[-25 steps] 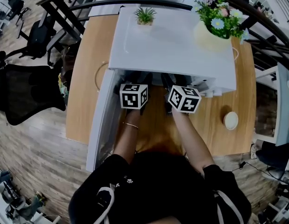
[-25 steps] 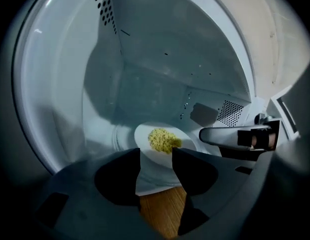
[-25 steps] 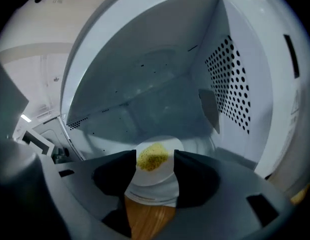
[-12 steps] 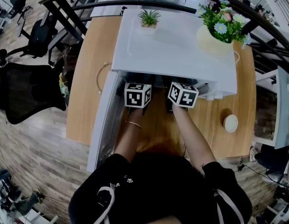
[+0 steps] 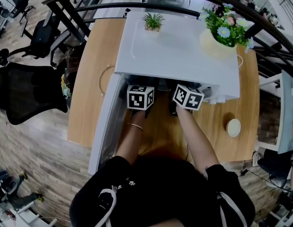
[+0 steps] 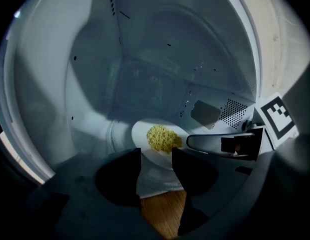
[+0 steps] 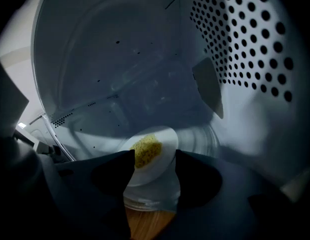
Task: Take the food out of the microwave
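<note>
A white plate [image 6: 144, 134] with a heap of yellow food [image 6: 162, 138] sits on the glass turntable [image 7: 197, 139] inside the white microwave [image 5: 177, 51]. My left gripper [image 6: 156, 154] is open, its dark jaws on either side of the plate's near rim. My right gripper [image 7: 153, 156] is open too, framing the plate [image 7: 165, 139] and the food [image 7: 144, 151] from the other side. The left gripper view also shows the right gripper's finger [image 6: 222, 143]. In the head view only the marker cubes [image 5: 140, 97] [image 5: 187, 97] show at the oven's mouth; the jaws are hidden inside.
The microwave door [image 5: 106, 122] hangs open to the left over the wooden table [image 5: 87, 79]. A flower pot [image 5: 217, 34] and a small plant [image 5: 152, 20] stand on the oven's top. A small round white lid [image 5: 233, 127] lies right. The perforated cavity wall [image 7: 245, 49] is close on the right.
Both marker cubes have shifted slightly toward the microwave's opening, the grippers reaching a little deeper inside. The plate has not moved.
</note>
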The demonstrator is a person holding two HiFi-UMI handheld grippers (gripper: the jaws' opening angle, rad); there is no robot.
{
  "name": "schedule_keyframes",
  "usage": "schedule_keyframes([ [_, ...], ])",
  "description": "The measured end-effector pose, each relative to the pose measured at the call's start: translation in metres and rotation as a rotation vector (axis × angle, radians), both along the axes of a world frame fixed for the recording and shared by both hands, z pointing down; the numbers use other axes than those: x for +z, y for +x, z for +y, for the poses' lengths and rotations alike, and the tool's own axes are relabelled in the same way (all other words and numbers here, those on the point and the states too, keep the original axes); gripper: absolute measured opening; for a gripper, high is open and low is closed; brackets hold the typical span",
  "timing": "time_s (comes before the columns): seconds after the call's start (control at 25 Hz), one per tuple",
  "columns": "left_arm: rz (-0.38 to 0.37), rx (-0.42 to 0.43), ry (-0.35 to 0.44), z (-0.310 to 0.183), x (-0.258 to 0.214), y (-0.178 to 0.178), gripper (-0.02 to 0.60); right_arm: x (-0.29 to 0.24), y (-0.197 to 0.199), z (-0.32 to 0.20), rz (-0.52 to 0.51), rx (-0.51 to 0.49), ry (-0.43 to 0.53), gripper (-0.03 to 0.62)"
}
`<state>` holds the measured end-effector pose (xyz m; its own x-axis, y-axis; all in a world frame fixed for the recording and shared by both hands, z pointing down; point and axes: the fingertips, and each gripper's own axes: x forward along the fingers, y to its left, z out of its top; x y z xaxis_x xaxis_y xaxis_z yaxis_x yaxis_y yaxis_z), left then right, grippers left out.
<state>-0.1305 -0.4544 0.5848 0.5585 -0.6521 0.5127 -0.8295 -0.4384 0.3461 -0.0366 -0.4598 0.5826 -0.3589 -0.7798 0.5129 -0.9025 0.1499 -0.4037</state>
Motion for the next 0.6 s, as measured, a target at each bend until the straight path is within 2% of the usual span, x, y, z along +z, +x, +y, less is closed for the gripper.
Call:
schedule_keyframes([
  [0.6,0.076,-0.030,-0.037,0.043,-0.003,-0.002,0.181,-0.008,0.002,0.041,-0.052,0.005,-0.004,0.236],
])
